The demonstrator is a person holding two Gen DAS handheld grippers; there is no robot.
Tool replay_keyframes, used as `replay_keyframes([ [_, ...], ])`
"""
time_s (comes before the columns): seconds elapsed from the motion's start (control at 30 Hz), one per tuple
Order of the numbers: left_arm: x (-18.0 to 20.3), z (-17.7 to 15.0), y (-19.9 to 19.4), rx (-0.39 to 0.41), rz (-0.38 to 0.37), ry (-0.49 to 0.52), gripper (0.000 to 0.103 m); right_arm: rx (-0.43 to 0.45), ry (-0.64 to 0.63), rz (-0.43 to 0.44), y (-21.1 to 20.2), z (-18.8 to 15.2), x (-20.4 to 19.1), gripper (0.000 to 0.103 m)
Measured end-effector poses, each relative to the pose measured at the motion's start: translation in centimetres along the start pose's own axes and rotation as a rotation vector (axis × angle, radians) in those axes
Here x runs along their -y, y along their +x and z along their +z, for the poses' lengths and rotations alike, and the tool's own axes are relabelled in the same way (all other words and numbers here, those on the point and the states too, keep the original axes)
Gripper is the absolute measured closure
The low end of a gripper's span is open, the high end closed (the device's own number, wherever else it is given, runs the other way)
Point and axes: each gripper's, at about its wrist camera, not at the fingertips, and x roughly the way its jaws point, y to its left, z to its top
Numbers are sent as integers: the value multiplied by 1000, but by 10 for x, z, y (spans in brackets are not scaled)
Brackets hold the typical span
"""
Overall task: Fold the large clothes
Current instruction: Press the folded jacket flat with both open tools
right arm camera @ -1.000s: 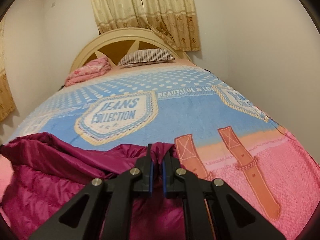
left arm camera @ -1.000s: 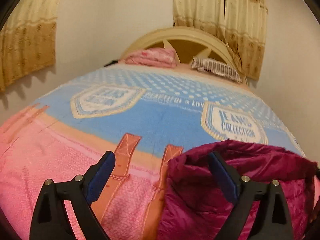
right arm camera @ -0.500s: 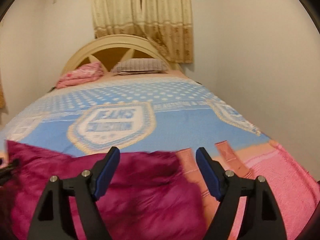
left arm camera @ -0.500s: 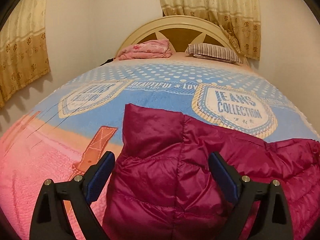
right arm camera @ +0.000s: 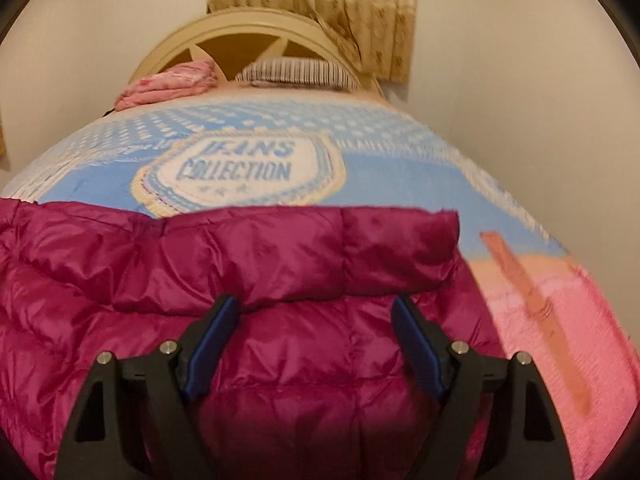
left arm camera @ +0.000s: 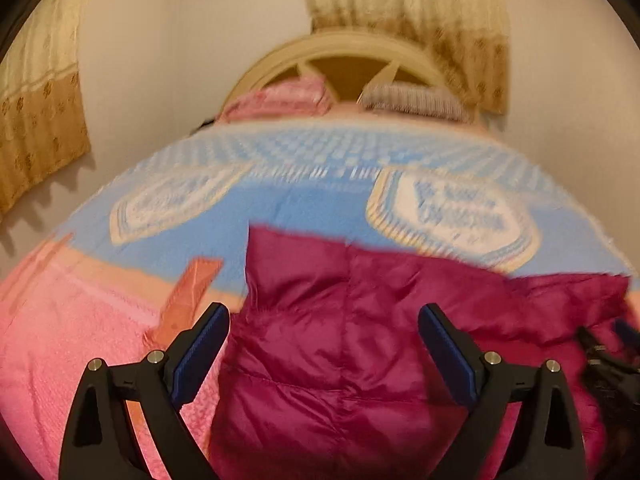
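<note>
A magenta quilted puffer jacket (left arm camera: 340, 344) (right arm camera: 248, 280) lies flat on the bed's near end. My left gripper (left arm camera: 324, 340) hovers over the jacket's left part, open, nothing between its blue pads. My right gripper (right arm camera: 316, 340) hangs over the jacket's right part, open too, with the fabric below and free of its pads. In the left wrist view the right gripper (left arm camera: 612, 352) shows as a dark shape at the far right edge, over the jacket.
The bed carries a blue and pink blanket (left arm camera: 304, 204) (right arm camera: 400, 160) with badge prints. A folded pink cloth (right arm camera: 172, 84) and a striped pillow (right arm camera: 300, 70) lie by the cream headboard (left arm camera: 344, 50). Walls stand close on both sides; curtains (right arm camera: 320, 4) hang behind.
My right gripper let go of the jacket's edge and opened wide. The jacket now lies spread flat, and both grippers have sunk closer over it.
</note>
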Motion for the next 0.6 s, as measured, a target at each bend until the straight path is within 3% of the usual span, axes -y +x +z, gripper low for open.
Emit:
replay_keyframes([
  [0.17, -3, -14, 39, -95, 0, -30, 7, -5, -3, -6, -1, -5, -3, 21],
  [0.6, 8, -16, 62, -138, 27, 4, 3, -67, 7, -17, 18, -5, -3, 19],
])
